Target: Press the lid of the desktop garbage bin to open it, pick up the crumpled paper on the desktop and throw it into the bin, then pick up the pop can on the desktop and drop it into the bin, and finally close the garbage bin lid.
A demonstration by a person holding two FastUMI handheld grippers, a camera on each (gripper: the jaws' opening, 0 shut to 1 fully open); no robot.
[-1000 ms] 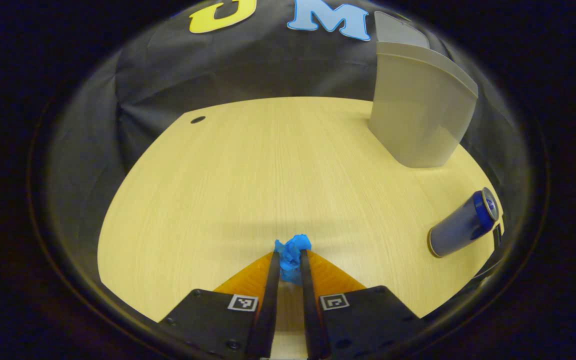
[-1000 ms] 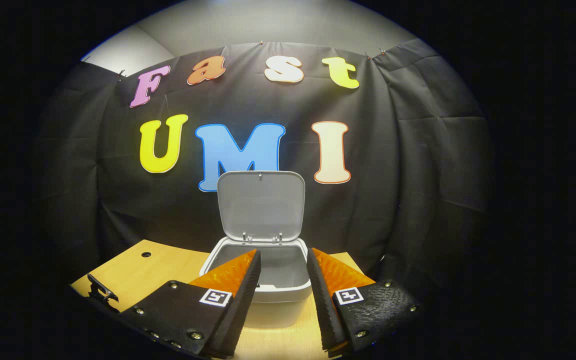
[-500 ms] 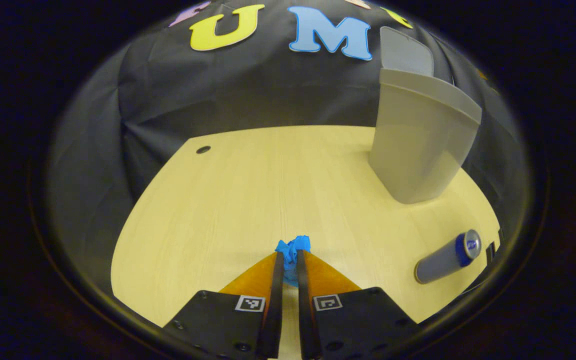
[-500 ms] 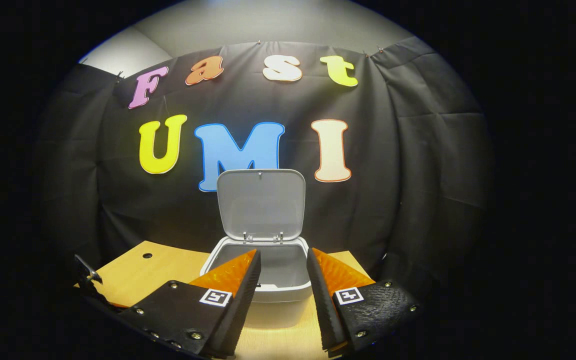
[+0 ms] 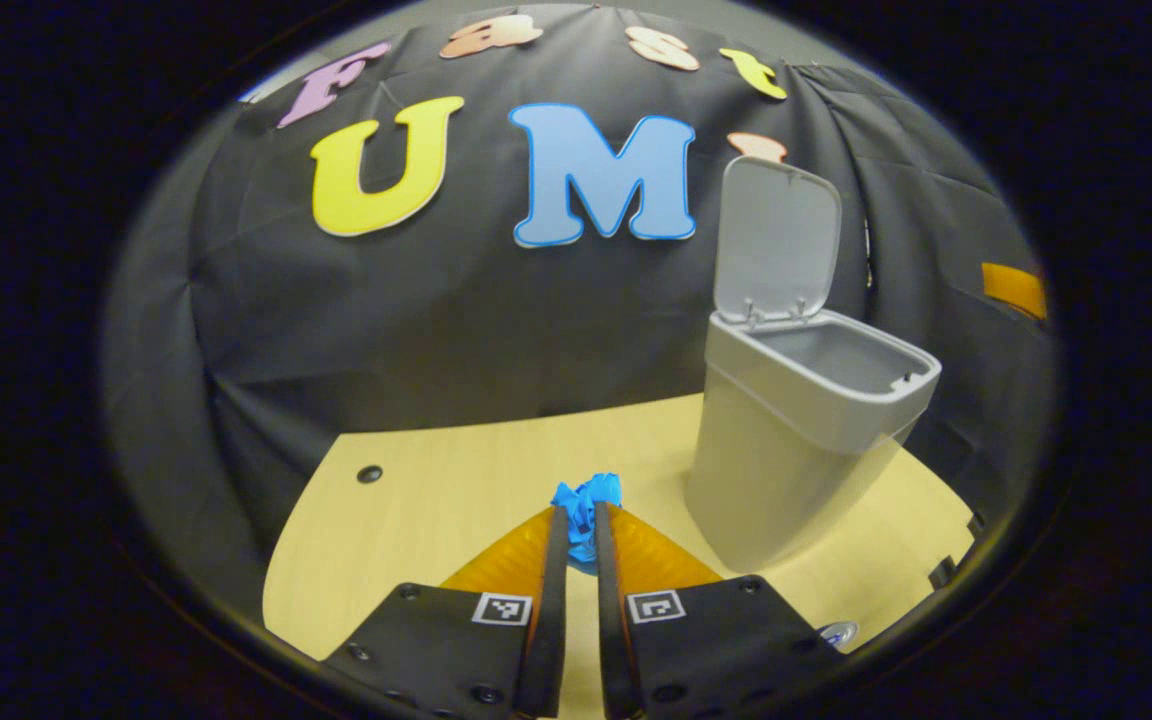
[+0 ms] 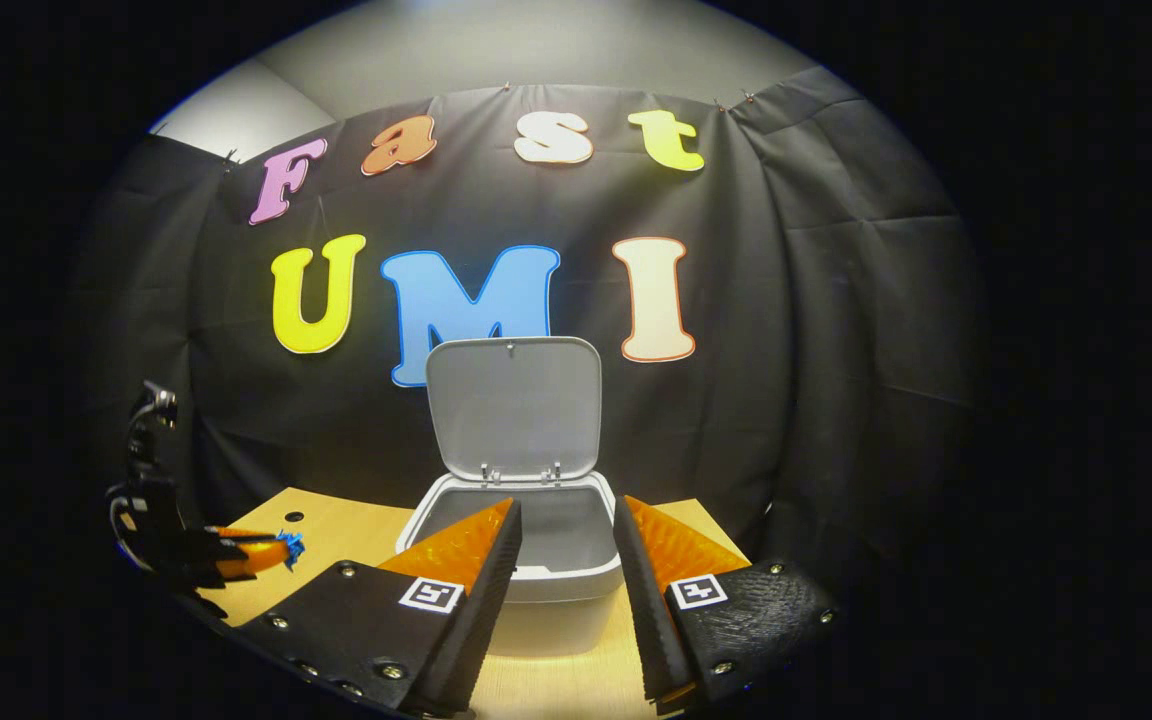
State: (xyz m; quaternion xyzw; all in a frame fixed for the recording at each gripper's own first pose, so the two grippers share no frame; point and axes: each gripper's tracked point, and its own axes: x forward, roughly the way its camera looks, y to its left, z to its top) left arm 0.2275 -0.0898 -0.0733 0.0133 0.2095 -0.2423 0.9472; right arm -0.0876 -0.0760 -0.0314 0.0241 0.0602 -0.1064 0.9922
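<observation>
While our left hand-held gripper (image 5: pixel 581 520) pinches the blue crumpled paper (image 5: pixel 586 497), our right hand-held gripper (image 6: pixel 566 520) hangs spread before the open garbage bin (image 6: pixel 526 585).

Smooth, matt grey plastic on the garbage bin (image 5: pixel 786 470) and its raised lid (image 5: pixel 776 245). Pale wood-grain table (image 5: pixel 416 520), smooth with a soft sheen. Crumpled paper (image 5: pixel 584 500), blue and creased, nipped between ribbed, translucent plastic fingers (image 5: pixel 636 555). Bright metal at the pop can (image 5: pixel 839 633) rim. Matt, wrinkled black cloth (image 6: pixel 786 350) behind.
</observation>
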